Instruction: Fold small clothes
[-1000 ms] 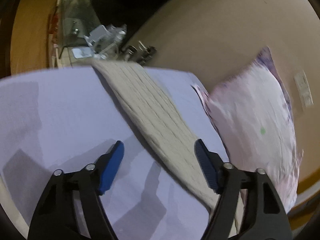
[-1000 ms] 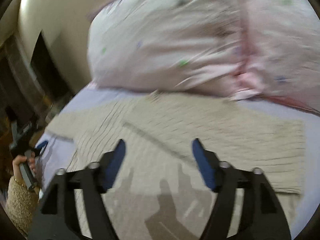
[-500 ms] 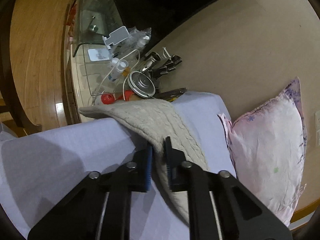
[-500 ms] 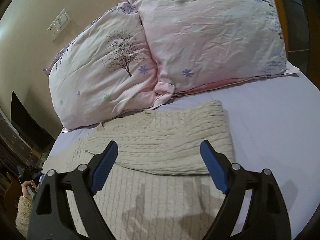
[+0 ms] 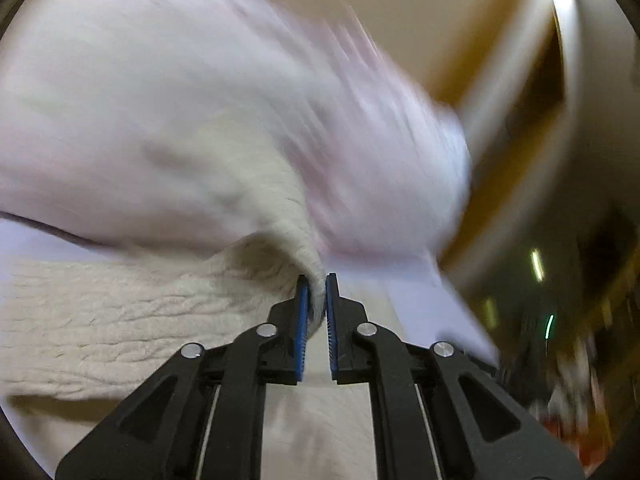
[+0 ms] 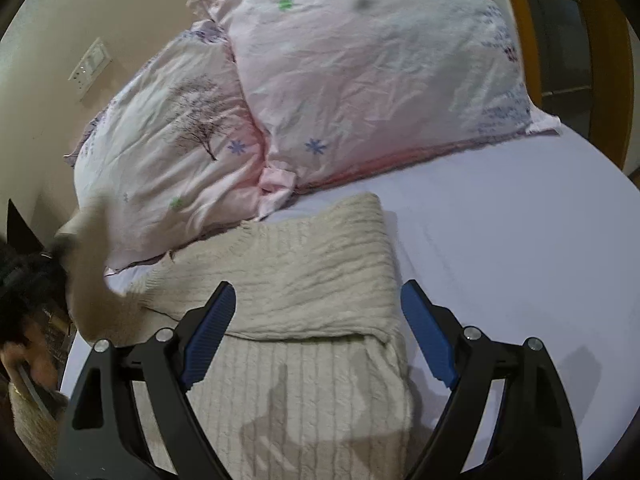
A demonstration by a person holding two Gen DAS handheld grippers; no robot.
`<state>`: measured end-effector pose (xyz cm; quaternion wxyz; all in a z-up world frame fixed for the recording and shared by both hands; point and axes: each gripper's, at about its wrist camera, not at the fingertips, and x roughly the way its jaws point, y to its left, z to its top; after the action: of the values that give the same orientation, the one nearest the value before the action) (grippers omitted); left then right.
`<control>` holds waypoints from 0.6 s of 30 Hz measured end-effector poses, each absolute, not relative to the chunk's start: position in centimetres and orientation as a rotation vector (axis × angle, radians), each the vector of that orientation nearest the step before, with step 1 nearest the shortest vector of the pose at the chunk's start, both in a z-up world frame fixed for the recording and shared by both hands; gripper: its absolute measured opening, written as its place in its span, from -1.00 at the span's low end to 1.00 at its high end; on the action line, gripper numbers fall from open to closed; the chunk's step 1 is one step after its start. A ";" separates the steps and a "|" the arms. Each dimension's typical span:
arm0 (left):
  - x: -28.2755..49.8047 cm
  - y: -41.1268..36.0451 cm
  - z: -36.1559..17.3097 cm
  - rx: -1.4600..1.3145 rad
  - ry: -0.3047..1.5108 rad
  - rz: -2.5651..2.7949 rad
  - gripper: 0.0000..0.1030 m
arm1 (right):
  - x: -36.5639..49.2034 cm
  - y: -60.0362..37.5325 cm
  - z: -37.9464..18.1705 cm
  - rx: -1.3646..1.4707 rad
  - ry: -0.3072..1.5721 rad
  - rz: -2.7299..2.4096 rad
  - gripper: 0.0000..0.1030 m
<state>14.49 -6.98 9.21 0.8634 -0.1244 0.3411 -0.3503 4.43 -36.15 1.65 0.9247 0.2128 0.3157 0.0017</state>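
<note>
Lavender bedsheet (image 6: pixel 520 240) covers the bed and fills the lower right of the right wrist view. Nearest the camera, at bottom centre, the right gripper (image 6: pixel 316 320) hangs with its blue-padded fingers spread wide, pinching nothing, just above a cream knit sweater (image 6: pixel 304 292). The sweater lies on the sheet, its upper part folded down over the ribbed lower part. At the left edge, a blurred cream strip of the sweater rises off the bed. Beyond, two pink pillows (image 6: pixel 360 80) lean against a beige wall, touching each other, the left one printed with a tree. A wall switch (image 6: pixel 90 64) sits at upper left.

At bottom centre of the left wrist view, the left gripper (image 5: pixel 315 284) has its fingers pressed together on a raised fold of the sweater (image 5: pixel 120 312). Behind it, a pillow (image 5: pixel 200 100) is heavily blurred.
</note>
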 end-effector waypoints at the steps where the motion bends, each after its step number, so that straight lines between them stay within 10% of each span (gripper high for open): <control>1: 14.7 -9.9 7.6 -0.205 0.790 -0.771 -0.87 | 4.3 -36.4 1.5 0.435 0.660 -0.010 0.64; 7: 11.3 -9.4 5.5 -0.114 0.865 -0.779 -0.80 | 0.7 -38.4 1.9 0.420 0.649 -0.005 0.69; 11: 7.2 -0.2 7.9 -0.201 0.744 -0.700 0.24 | -3.1 -39.2 1.2 0.521 0.664 0.158 0.71; 18: -4.2 15.9 6.2 -0.423 0.693 -0.583 0.52 | -12.0 -37.5 -1.3 0.501 0.775 0.495 0.71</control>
<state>-4.20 15.86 6.18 0.8777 -0.2029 0.3323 -0.2794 -12.04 -37.45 -1.33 0.8660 0.2390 0.3701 0.2365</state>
